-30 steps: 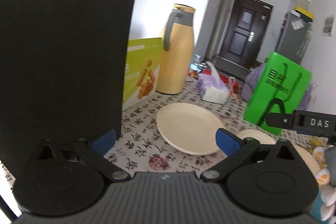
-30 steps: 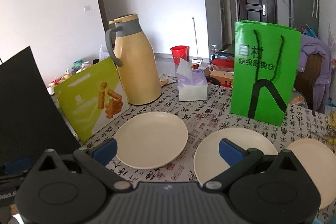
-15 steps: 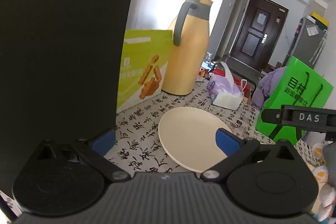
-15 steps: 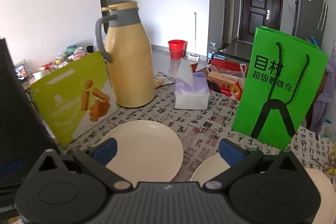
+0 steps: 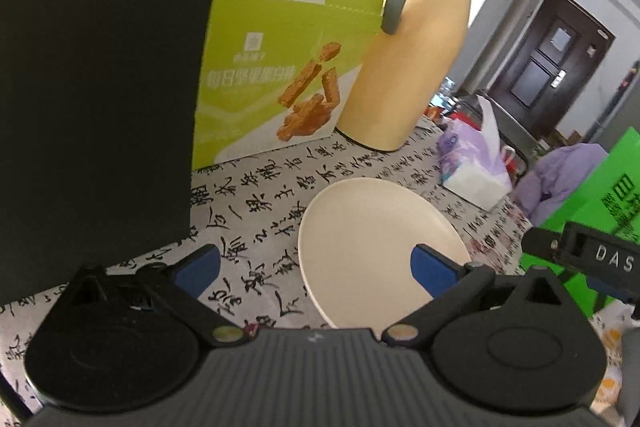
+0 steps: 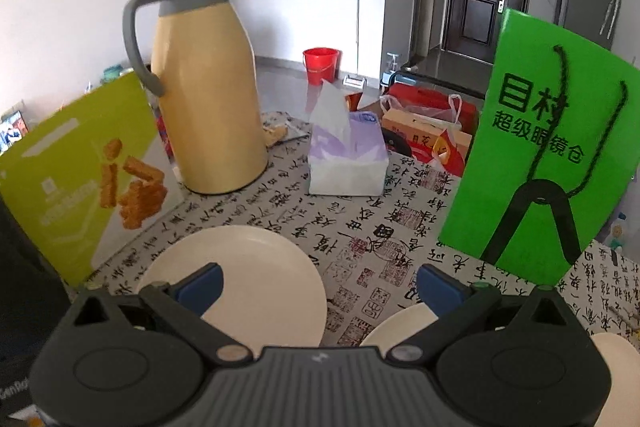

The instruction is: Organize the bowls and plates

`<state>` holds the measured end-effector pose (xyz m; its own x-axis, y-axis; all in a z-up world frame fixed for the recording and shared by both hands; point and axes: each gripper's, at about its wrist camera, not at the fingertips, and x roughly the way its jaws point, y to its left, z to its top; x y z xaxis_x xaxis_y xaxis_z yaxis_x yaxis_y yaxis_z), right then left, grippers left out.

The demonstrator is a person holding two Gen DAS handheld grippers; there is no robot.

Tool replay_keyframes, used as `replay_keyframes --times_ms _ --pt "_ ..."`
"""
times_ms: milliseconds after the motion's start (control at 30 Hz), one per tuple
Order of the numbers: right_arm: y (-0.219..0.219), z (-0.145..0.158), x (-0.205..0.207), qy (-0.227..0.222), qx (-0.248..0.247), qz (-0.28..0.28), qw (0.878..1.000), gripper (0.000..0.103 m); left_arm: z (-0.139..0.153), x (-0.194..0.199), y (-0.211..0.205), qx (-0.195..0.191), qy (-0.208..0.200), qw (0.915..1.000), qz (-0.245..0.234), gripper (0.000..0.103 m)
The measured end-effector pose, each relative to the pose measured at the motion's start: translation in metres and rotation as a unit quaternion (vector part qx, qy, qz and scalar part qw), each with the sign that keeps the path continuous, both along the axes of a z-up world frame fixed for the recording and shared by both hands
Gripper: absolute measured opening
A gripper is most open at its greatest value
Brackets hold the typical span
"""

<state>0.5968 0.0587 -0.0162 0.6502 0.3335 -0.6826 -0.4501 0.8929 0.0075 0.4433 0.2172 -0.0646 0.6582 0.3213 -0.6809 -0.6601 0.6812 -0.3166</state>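
A cream plate (image 5: 372, 239) lies flat on the calligraphy-print tablecloth, just ahead of my left gripper (image 5: 316, 267), which is open with its right blue pad over the plate's near edge. The same plate (image 6: 256, 279) shows under my right gripper (image 6: 318, 285), also open, its left pad above the plate. A second cream plate (image 6: 400, 327) peeks out below the right pad. A third plate's (image 6: 616, 355) edge shows at the far right. The other gripper's (image 5: 588, 259) black body enters the left wrist view from the right.
A yellow thermos jug (image 6: 204, 99), a lime snack box (image 6: 80, 171), a tissue pack (image 6: 348, 159) and a green paper bag (image 6: 548, 163) ring the plates. A tall black bag (image 5: 92, 67) stands close on the left.
Both grippers have moved forward and lower toward the table. The left plate looms larger, and the second and third plates have slipped mostly under the right gripper's body.
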Motion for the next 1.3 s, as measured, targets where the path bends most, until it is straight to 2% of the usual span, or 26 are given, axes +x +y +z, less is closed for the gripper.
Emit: replay_keyframes --times_ms 300,500,600,700,1100,1233,1300 --pt "0.011 -0.019 0.022 0.01 -0.039 -0.006 0.999 0.103 -0.022 0.019 0.001 0.014 0.002 0.9997 0.021 0.103" --pt "0.014 -0.027 0.028 0.014 -0.063 -0.013 0.998 0.096 -0.038 0.029 -0.002 0.027 0.002 0.9996 -0.002 0.103" --pt "0.018 -0.033 0.031 0.021 -0.078 -0.019 0.997 0.097 -0.042 0.029 0.002 0.004 -0.011 0.9999 -0.01 0.103" --pt "0.02 -0.037 0.035 0.032 -0.073 -0.021 0.997 0.096 -0.047 0.029 0.007 -0.021 -0.019 0.9994 -0.021 0.103" --pt "0.042 -0.047 0.033 0.025 -0.098 -0.009 0.995 0.09 -0.063 0.033 0.02 -0.056 -0.011 0.998 -0.024 0.103" --pt "0.048 -0.05 0.035 0.029 -0.109 -0.004 0.994 0.076 -0.065 0.034 0.022 -0.058 -0.008 0.998 -0.023 0.103" --pt "0.05 -0.052 0.035 0.032 -0.111 -0.001 0.993 0.074 -0.066 0.034 0.022 -0.054 -0.005 0.9983 -0.022 0.103"
